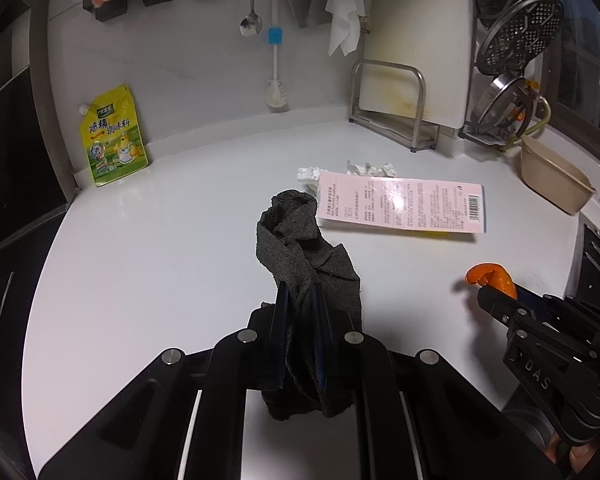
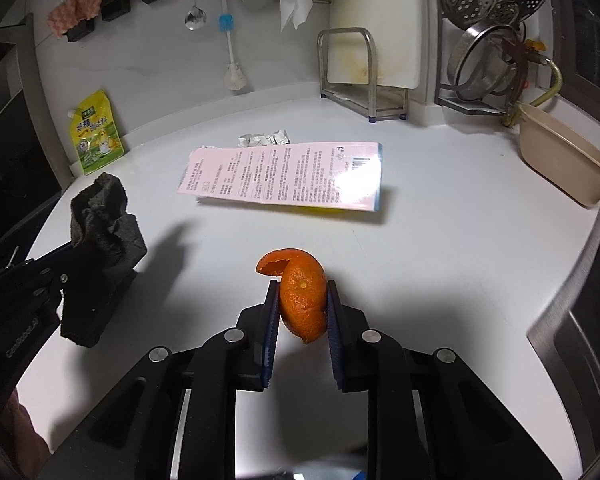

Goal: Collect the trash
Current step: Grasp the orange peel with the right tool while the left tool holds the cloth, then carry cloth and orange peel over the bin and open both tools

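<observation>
My left gripper is shut on a dark grey rag and holds it above the white counter; the rag also shows in the right wrist view. My right gripper is shut on an orange peel, held above the counter; the peel shows at the right of the left wrist view. A pink printed package lies flat mid-counter, with crumpled white paper just behind it.
A yellow seasoning pouch leans on the back wall at left. A metal rack with a cutting board stands at the back right. A beige basin sits at the far right. Utensils hang on the wall.
</observation>
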A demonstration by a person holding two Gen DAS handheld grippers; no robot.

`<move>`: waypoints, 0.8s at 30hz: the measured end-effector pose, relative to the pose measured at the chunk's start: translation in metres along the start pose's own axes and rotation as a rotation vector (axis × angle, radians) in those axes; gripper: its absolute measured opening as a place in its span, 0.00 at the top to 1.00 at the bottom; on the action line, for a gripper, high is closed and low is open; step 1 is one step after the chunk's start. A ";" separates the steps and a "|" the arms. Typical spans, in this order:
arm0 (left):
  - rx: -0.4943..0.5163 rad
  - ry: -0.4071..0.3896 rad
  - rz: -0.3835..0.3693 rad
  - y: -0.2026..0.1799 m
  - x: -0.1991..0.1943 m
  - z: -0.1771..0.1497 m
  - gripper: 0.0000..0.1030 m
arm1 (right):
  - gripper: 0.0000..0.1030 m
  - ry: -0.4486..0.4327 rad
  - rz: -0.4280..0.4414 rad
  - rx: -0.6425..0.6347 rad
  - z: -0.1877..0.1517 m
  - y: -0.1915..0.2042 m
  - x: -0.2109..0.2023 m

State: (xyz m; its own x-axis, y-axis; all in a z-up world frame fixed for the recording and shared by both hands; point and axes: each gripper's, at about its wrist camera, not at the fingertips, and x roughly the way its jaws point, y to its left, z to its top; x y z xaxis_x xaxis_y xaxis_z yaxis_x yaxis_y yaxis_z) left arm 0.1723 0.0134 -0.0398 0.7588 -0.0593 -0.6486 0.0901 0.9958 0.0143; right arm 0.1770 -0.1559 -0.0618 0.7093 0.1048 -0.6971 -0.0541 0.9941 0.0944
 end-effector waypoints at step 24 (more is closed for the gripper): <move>0.076 -0.028 -0.124 -0.064 -0.127 -0.099 0.89 | 0.79 -0.027 0.022 0.105 -0.142 -0.035 -0.135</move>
State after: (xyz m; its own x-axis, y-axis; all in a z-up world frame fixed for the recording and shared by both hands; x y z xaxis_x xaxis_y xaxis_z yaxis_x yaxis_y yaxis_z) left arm 0.0066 -0.0362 -0.0335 0.7566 -0.1842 -0.6273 0.2317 0.9728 -0.0061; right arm -0.0172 -0.2008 -0.0719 0.7274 0.1238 -0.6749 0.0035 0.9829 0.1841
